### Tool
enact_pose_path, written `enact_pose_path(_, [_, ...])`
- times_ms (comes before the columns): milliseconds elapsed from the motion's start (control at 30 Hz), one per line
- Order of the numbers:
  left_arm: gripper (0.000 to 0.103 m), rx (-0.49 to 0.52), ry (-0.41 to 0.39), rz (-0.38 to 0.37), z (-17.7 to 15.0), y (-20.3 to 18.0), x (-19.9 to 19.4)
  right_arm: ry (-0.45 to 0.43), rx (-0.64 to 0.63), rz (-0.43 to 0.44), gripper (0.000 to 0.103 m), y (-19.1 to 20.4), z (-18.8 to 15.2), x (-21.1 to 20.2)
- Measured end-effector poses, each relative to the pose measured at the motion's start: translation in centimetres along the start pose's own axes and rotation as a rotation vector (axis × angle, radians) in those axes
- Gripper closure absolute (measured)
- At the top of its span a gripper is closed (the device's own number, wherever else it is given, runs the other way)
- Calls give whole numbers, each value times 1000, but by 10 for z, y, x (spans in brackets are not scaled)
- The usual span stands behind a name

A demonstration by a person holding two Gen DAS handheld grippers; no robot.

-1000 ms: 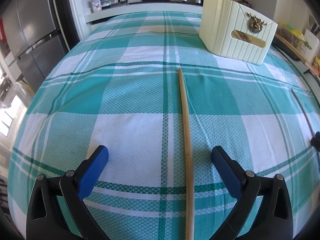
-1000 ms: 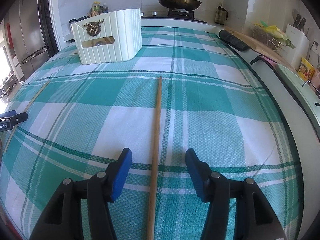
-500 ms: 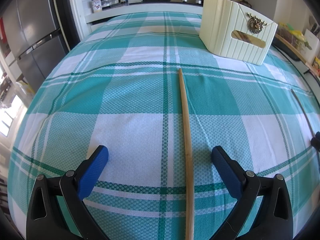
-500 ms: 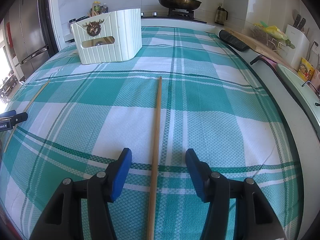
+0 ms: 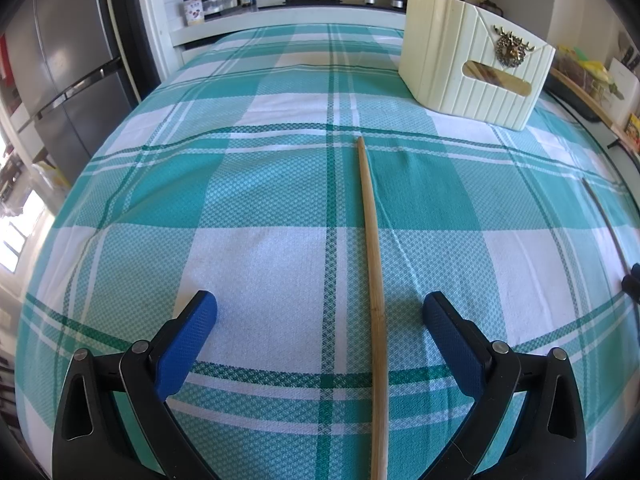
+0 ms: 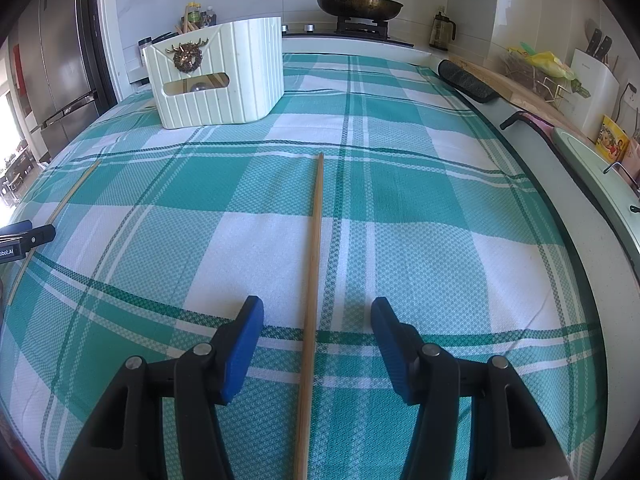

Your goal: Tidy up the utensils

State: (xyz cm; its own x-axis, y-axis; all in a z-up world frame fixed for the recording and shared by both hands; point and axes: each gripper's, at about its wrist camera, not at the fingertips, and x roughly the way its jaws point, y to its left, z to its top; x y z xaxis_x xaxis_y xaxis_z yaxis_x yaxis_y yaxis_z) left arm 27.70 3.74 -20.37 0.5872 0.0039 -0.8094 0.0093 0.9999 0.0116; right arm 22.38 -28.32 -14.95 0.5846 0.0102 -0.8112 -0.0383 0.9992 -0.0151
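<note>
A long bamboo chopstick lies on the green plaid tablecloth, running between the wide-open jaws of my left gripper, nearer the right finger. A second chopstick lies between the open jaws of my right gripper. Neither gripper touches its stick. A cream ribbed utensil box with a deer emblem stands far right in the left wrist view and far left in the right wrist view; utensils show through its handle slot. Each view shows the other chopstick at its edge.
The table's left edge drops to a fridge. A stove with a lidded pan is behind the table. A counter with a dark roll, knife block and sink edge runs along the right.
</note>
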Motion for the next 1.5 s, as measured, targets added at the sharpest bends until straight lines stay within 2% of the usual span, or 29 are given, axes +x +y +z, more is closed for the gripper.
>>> enact_pose_path(100, [1,1,6,-6,0,1,0,0,1,1,46,0,0,0])
enact_pose_path(200, [2,32,52,-66,7,2,-3,15,17,29,46,-4,2,0])
enact_pose_path(267, [2,45,73,-110,15,5,-4,76,22,73,46,-10,11,1])
enact_pose_path(400, [4,77,129,-141,40,10,7,162,14,146,46,-18,34,9])
enact_pose_path(467, [10,110,152,-140,51,7,14,210,-35,136,46,-15,46,22])
enact_pose_path(667, [21,184,235,-103,80,-7,42,245,-66,111,48,-11,86,58])
enact_pose_path(700, [24,192,232,-100,84,-11,43,245,-58,105,53,-11,94,63])
enact_pose_path(733, [34,198,234,-106,87,-15,44,246,-54,100,59,-11,100,68])
enact_pose_path(767, [49,201,232,-116,91,-19,44,250,-51,93,71,-10,106,73])
enact_pose_path(800, [58,202,231,-128,92,-22,44,247,-41,85,86,-10,112,77])
enact_pose_path(833, [76,205,229,-132,93,-25,43,250,-27,91,95,-10,116,79])
enact_pose_path(867, [90,211,223,-115,95,-29,43,254,-11,104,97,-11,119,81])
enact_pose_path(900, [96,220,214,-97,95,-31,43,252,6,111,97,-11,121,82])
enact_pose_path(1000, [97,188,187,-129,95,-28,35,217,30,119,97,-12,123,73])
enact_pose_path(1067, [98,169,138,-137,96,-23,17,155,38,157,97,-11,125,51])
enact_pose_path(1300, [98,146,-84,-220,107,-4,-84,-74,2,262,97,-10,132,-53])
enact_pose_path(1500, [99,123,-247,-280,123,8,-151,-218,17,283,97,-17,143,-107])
